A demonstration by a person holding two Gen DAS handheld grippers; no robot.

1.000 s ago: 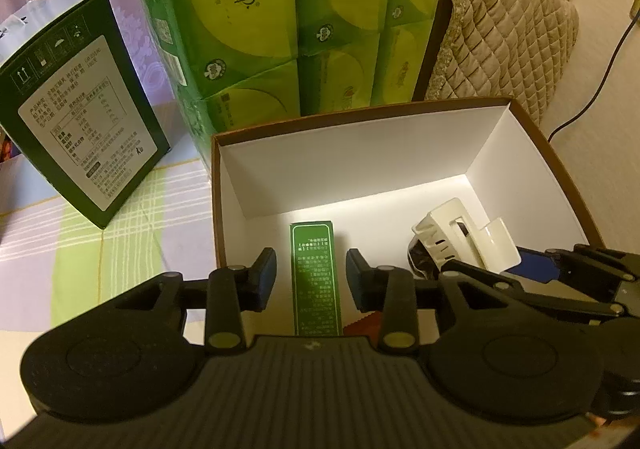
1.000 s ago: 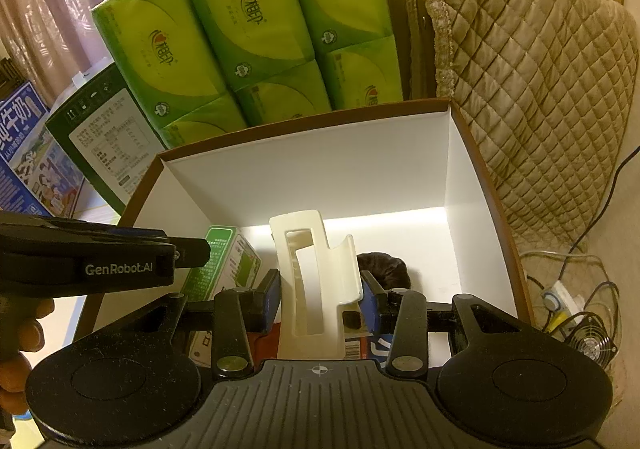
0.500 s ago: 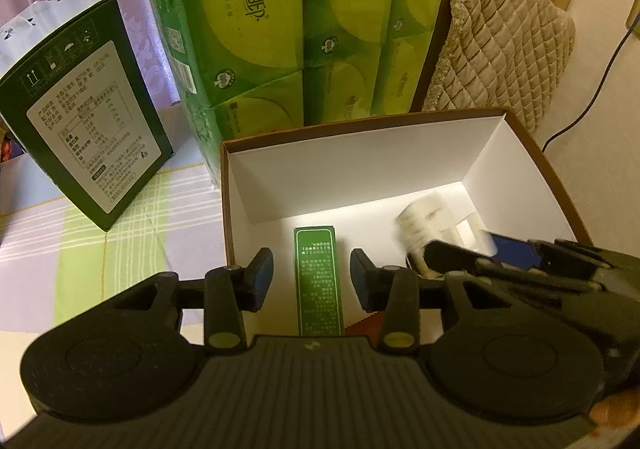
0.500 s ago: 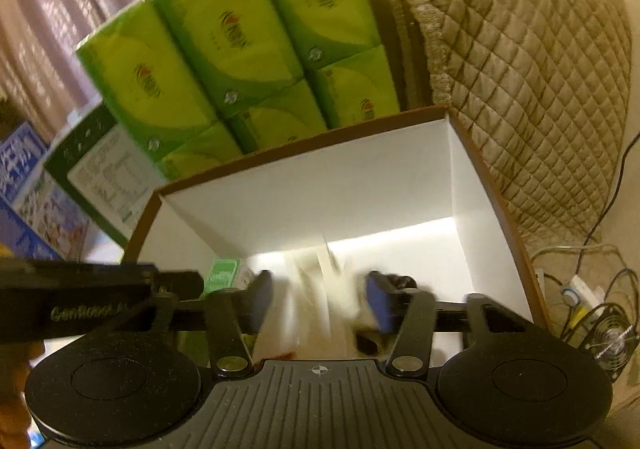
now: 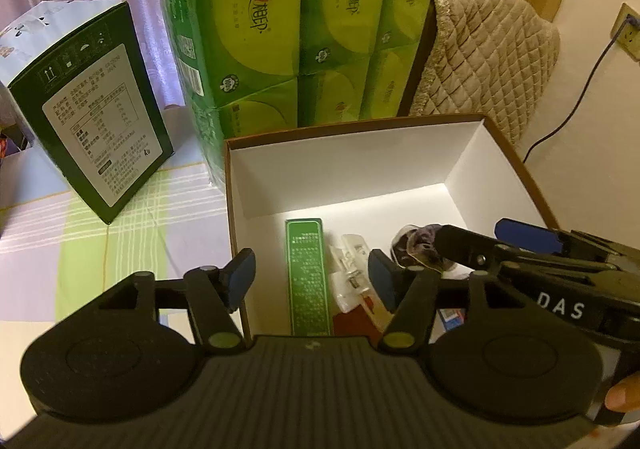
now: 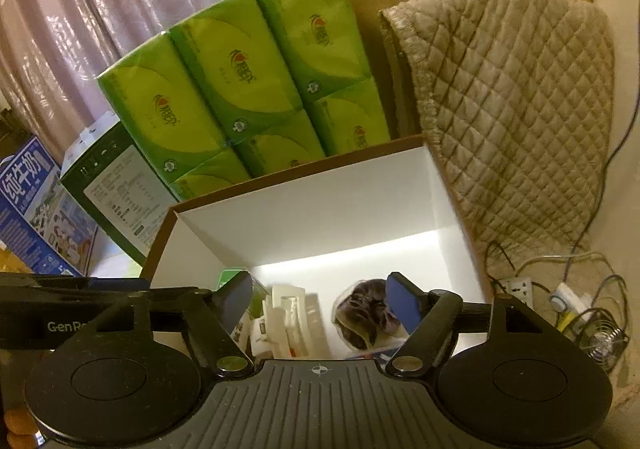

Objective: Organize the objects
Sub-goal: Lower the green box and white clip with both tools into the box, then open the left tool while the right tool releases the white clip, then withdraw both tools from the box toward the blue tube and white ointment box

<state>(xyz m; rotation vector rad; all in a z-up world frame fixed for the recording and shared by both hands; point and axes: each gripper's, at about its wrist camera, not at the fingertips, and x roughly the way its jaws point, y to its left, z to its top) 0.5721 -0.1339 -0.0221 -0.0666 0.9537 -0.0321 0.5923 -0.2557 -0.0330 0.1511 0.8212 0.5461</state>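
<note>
Here, both grippers are hanging over an open box (image 5: 496, 169) with white inner walls and a brown rim, and both are standing with their jaws spread wide and holding nothing. The left gripper (image 5: 312, 281) is hovering above the near left part of the box, where a narrow green carton (image 5: 308, 277) is lying flat on the floor along the left wall. Just beside that carton, a white plastic holder (image 6: 290, 319) is lying on its side, blurred in both views. To its right, a dark scrunched item in clear wrap (image 6: 362, 313) is sitting near the middle of the floor, and what it is cannot be told. The right gripper (image 6: 320, 305) is hovering over these 2 things without touching either. The box is resting on a tablecloth (image 5: 132, 217) checked in pale green and lilac. Behind the box, a stack of green tissue packs (image 6: 240, 81) is standing, touching or nearly touching the back wall. To the left, a dark green carton with a white label (image 5: 96, 117) is standing tilted on the cloth, and a blue milk carton (image 6: 28, 209) is showing further left. A quilted beige cover (image 6: 512, 105) is draping something on the right, pink curtains (image 6: 100, 5) are hanging behind, and cables and a power strip (image 6: 516, 285) are lying on the floor.
</note>
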